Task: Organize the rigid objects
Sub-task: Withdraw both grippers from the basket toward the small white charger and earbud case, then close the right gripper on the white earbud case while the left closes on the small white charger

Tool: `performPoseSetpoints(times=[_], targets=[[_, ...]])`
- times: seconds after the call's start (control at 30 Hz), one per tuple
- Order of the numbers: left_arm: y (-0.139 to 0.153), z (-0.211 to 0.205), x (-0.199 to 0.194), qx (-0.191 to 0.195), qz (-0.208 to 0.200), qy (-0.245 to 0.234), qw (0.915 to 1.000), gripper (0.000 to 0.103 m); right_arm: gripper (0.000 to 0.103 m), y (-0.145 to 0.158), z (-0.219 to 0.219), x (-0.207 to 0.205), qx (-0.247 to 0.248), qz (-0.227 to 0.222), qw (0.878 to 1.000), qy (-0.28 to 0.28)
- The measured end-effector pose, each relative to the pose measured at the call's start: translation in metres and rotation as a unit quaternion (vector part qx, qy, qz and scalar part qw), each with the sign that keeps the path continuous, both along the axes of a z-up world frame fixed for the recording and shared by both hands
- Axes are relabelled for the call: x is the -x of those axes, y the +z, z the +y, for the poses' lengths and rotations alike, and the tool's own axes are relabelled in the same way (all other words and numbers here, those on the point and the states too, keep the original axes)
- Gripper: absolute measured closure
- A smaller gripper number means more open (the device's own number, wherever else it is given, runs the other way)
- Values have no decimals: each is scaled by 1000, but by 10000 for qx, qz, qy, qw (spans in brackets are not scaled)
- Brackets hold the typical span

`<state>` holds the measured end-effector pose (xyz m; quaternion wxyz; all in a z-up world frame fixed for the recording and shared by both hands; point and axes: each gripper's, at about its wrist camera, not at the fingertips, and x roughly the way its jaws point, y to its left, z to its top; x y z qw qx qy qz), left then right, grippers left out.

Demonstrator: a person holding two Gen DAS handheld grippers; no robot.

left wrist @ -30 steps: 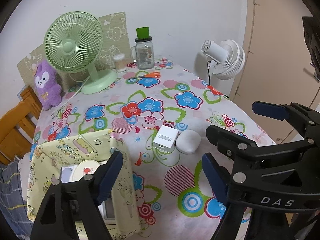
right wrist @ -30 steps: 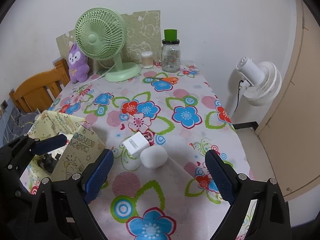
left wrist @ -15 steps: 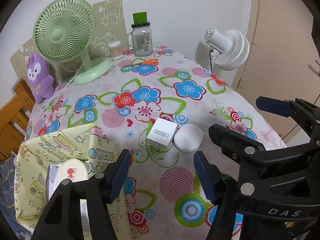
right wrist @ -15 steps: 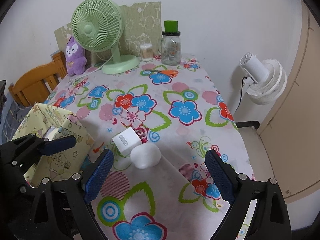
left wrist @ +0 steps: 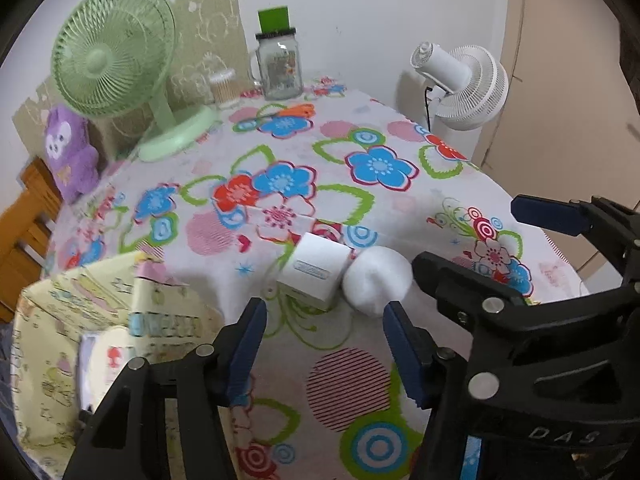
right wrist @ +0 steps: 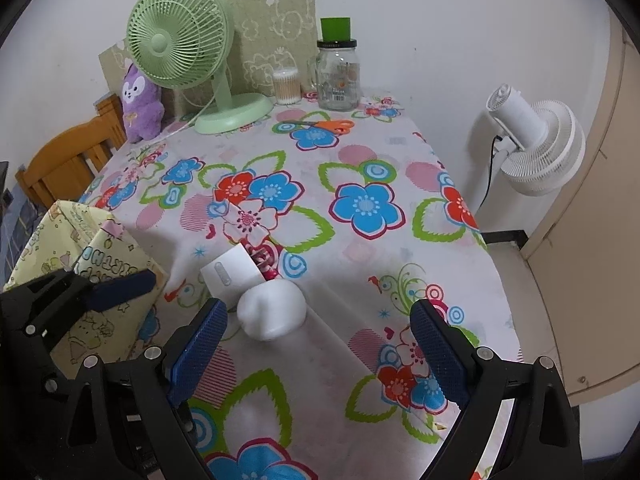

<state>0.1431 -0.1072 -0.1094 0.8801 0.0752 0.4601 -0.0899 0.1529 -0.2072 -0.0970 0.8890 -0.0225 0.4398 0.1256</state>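
A white cube box point(left wrist: 314, 270) point(right wrist: 230, 274) and a white rounded object point(left wrist: 376, 280) point(right wrist: 272, 310) lie touching each other on the flowered tablecloth. My left gripper point(left wrist: 324, 340) is open and empty, just short of the cube. My right gripper point(right wrist: 316, 344) is open and empty, just short of the rounded object; it also shows in the left wrist view point(left wrist: 500, 260). A yellow patterned box point(left wrist: 100, 320) point(right wrist: 92, 264) stands at the left with a white item inside point(left wrist: 108, 356).
At the back stand a green table fan point(right wrist: 188, 48), a purple plush toy point(right wrist: 140, 100), a glass jar with a green lid point(right wrist: 336, 72) and a cotton-swab tub point(right wrist: 286, 86). A white floor fan point(right wrist: 536, 148) and a wooden chair point(right wrist: 68, 156) flank the table.
Both grippers have moved forward toward the cube and the rounded object. The left one has shifted right, away from the yellow box. Both stay open.
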Motion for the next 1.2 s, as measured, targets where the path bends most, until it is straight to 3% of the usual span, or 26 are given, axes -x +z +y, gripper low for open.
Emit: performPoseSetpoints(times=[0.67, 0.93, 1.07, 1.2], targets=[[-40, 0, -16, -167, 421, 40, 9990, 47, 9, -34, 20, -20, 119, 319, 9985, 430], [-44, 0, -16, -124, 436, -7, 9990, 41, 9, -50, 28, -30, 30, 546, 9973, 493], [-46, -2, -18, -32, 466, -55, 9989, 31, 16, -58, 28, -35, -28, 717, 9964, 461], [-47, 0, -21, 81, 498, -65, 9987, 30, 28, -61, 29, -38, -123, 793, 9954, 517]])
